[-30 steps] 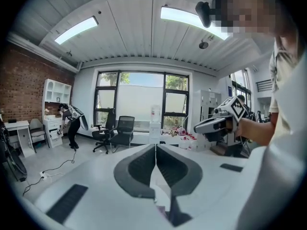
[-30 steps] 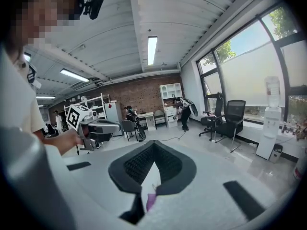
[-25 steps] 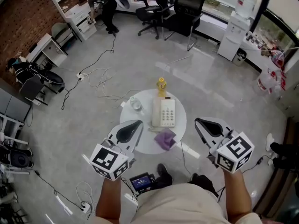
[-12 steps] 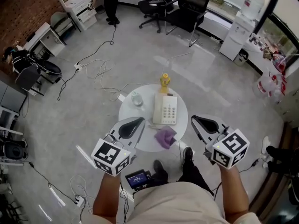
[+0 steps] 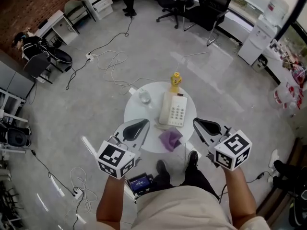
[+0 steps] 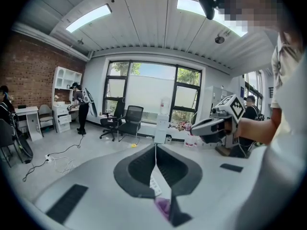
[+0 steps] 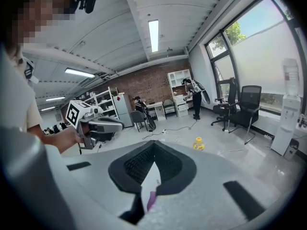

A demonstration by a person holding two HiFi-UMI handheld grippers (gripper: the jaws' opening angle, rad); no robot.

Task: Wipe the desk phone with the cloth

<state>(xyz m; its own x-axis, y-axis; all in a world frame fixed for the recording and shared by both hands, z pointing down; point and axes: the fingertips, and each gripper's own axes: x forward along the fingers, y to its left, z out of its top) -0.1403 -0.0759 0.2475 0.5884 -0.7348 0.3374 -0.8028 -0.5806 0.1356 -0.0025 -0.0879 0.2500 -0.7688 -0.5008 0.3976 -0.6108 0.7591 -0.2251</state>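
Note:
A white desk phone (image 5: 174,110) lies on the small round white table (image 5: 135,113) in the head view. A crumpled purple cloth (image 5: 170,139) lies just in front of it, near the table's front edge. My left gripper (image 5: 140,125) hovers shut over the table's left front edge, with nothing in it. My right gripper (image 5: 197,123) hangs shut just off the table's right side, also with nothing in it. In the left gripper view a sliver of the phone (image 6: 154,186) and the cloth (image 6: 162,206) shows below the tips. The right gripper view shows a strip of cloth (image 7: 151,200).
A yellow bottle (image 5: 176,79) stands at the table's far edge and a clear glass (image 5: 145,97) at its far left. Cables (image 5: 110,61) trail over the floor behind. Black office chairs (image 5: 211,1) and a person stand far back. A device with a screen (image 5: 142,183) lies by my feet.
Both grippers have sunk and drawn nearer to the table, the right one moving in toward its right edge. The view has shifted so the table sits closer below me.

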